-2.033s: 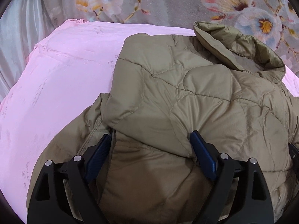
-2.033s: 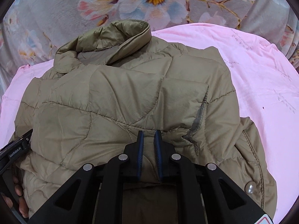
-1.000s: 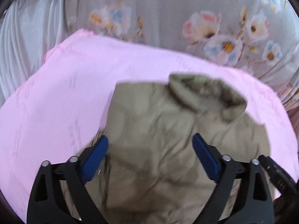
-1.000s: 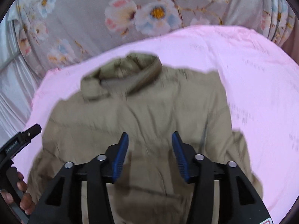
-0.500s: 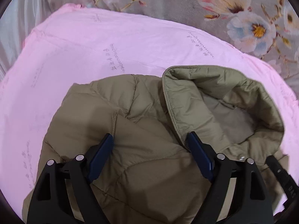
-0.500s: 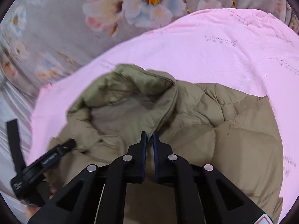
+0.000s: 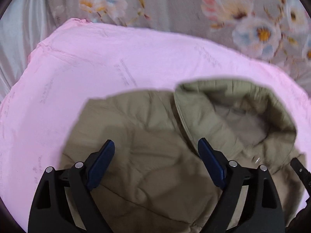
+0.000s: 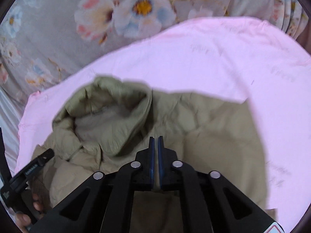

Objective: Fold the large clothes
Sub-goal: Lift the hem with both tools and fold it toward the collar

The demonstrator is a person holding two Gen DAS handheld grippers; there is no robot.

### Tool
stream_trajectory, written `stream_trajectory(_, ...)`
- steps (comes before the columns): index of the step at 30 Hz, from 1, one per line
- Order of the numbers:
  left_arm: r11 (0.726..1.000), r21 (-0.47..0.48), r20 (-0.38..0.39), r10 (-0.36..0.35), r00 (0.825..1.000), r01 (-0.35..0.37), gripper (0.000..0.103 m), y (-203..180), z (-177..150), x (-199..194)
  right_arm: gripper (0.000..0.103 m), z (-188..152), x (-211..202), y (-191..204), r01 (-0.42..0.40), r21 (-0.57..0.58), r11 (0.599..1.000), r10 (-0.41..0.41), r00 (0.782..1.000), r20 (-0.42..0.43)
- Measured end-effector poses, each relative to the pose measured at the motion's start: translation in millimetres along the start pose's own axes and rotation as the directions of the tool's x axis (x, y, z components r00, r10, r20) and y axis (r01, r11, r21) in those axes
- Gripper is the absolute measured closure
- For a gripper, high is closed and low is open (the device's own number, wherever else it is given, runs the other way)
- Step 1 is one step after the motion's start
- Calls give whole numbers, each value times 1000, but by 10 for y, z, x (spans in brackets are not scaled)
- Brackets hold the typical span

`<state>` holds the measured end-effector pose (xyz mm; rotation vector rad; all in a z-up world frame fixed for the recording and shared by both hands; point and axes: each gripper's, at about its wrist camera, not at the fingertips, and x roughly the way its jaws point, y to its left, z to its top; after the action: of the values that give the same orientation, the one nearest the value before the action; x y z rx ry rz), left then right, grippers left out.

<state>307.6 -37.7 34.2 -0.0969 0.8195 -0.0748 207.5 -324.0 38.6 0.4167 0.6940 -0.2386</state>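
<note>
Left wrist view: the olive quilted jacket point(image 7: 155, 167) lies on the pink sheet point(image 7: 97, 68), collar point(image 7: 243, 112) up near the floral cover point(image 7: 175, 5). The left gripper point(image 7: 156, 155) has its fingers spread wide and widening, over the padding without pinching it. The right gripper point(image 8: 156, 145) has fingers nearly pressed together, opening slightly, with a thin fold of jacket between them. Faint grey print on the sheet is unreadable. Half a second ago the picture was sharp; now it is blurred, and the jacket sits lower.
</note>
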Motion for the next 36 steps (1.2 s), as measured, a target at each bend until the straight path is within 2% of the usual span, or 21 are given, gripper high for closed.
stream_trajectory(2,997,-72,16,-34,999,35,17,107,260,-77,93,227,-138,5,-30,22,999,29,999,42)
stream_trajectory(5,979,-178,11,-95,995,95,17,193,655,0,93,638,-115,105,-99,57,993,95,993,68)
stream_trajectory(7,973,-210,2,-96,995,94,17,178,836,126,92,866,22,248,-93,57,994,89,994,64)
stream_trajectory(9,964,-246,-52,-113,992,97,17,154,962,357,92,1040,312,311,-103,58,993,103,995,-2)
stream_trajectory(12,955,-279,-112,-138,984,102,17,102,965,617,91,998,700,319,-120,89,989,128,988,-91)
stream_trajectory(15,964,-244,-150,-143,978,104,17,3,896,744,92,707,756,486,-164,-42,986,157,977,-143)
stream_trajectory(17,974,-202,-172,-143,975,107,18,-68,831,790,94,476,705,561,-128,-169,977,103,983,-150)
stream_trajectory(18,979,-176,-190,-139,972,106,18,-109,783,824,101,405,705,546,-110,-190,976,81,985,-154)
stream_trajectory(19,983,-154,-209,-133,969,102,19,-135,731,853,103,345,716,497,-90,-195,977,59,986,-158)
stream_trajectory(21,992,-94,-237,-108,965,88,25,-208,565,899,103,302,735,342,-96,-150,984,71,983,-167)
stream_trajectory(25,999,53,-180,5,984,4,25,-336,274,830,103,329,741,136,-134,-37,990,125,976,-180)
stream_trajectory(32,993,106,-102,57,993,-46,24,-370,118,816,103,343,823,166,-100,13,995,100,982,-163)
stream_trajectory(36,991,119,-59,74,996,-66,23,-404,96,814,103,289,893,212,-75,-14,997,72,988,-139)
